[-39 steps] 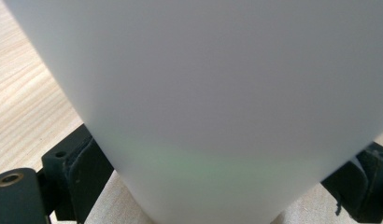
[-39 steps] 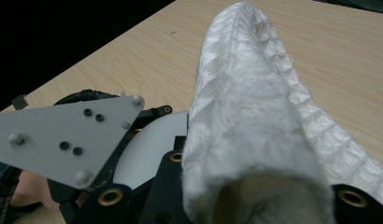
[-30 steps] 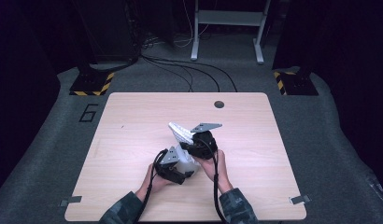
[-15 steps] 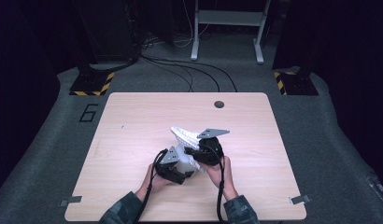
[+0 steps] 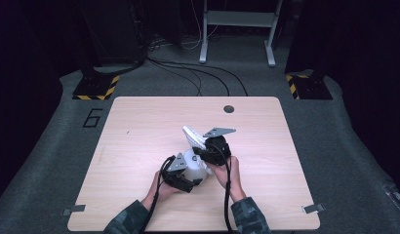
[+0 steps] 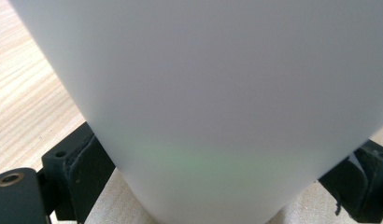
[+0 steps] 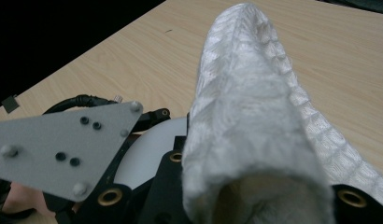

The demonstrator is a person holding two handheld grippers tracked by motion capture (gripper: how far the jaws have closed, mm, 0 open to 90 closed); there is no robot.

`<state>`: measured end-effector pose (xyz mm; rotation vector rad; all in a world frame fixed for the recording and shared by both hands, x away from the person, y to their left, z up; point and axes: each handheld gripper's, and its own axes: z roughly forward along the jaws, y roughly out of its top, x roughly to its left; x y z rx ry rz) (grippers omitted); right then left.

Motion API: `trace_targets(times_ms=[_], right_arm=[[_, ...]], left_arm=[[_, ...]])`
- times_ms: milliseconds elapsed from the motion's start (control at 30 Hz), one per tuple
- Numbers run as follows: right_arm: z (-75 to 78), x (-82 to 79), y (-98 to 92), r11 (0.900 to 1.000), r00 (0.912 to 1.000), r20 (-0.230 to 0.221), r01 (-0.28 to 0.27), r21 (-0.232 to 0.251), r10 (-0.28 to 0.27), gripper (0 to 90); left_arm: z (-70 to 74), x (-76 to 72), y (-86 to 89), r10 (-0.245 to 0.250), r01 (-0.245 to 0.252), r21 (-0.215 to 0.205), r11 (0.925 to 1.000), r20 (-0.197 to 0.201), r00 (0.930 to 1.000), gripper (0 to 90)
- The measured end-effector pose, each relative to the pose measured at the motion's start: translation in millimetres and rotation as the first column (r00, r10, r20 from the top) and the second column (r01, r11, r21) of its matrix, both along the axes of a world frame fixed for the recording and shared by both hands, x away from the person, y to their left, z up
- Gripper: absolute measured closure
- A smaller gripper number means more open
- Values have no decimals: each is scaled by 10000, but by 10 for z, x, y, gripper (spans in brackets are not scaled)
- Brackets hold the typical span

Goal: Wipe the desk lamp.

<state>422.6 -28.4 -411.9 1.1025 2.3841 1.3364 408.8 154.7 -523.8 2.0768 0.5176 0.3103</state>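
Centrally, near the front edge of the pale wooden counter (image 5: 139, 136), a smooth white cylindrical cup (image 5: 194, 165) is seen between the two hands. The left hand-held gripper (image 5: 188, 171) is clamped on that cup: in the left gripper view the cup's plain white wall (image 6: 217, 93) is pressed on both sides by the black jaw pads, low on its body, with wood grain visible at the left.

The right hand-held gripper (image 5: 208, 148) is held just behind and to the right of the cup, its grey three-cornered plate uppermost. Its jaws are clenched on a white knitted cloth (image 5: 192, 135), which sticks out up and to the left, above the counter. In the right gripper view the ribbed cloth (image 7: 245, 121) is seen rising from between the jaws to a rounded tip, with the cup's rim (image 7: 147, 154) and the left gripper's grey plate just beside it.

Dark sleeves are noted at the counter's front edge.
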Motion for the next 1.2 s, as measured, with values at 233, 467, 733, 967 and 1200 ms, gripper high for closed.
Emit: trace_targets(times_ms=[233,467,733,967,1200], right_arm=[[-19,23,112,9990,9994,-134,-321,321,325,852],[-31,-108,147,9967,9975,-300,-618,527,635,852],[-41,-252,-32,9979,9988,-239,-406,513,419,852],[-8,-162,-115,10000,9999,64,88,47,-88,851],[4,18,-34,9999,9999,-60,144,51,-143,851]], left_arm=[[-5,-6,-8,80,-81,-136,9999,-63,9999,76],[-3,0,-7,99,-98,-144,9998,50,9999,77],[3,7,3,25,-26,35,10000,97,10000,77],[-2,1,-2,71,-71,-75,9999,-15,10000,77],[1,3,3,11,-11,31,10000,-13,10000,77]])
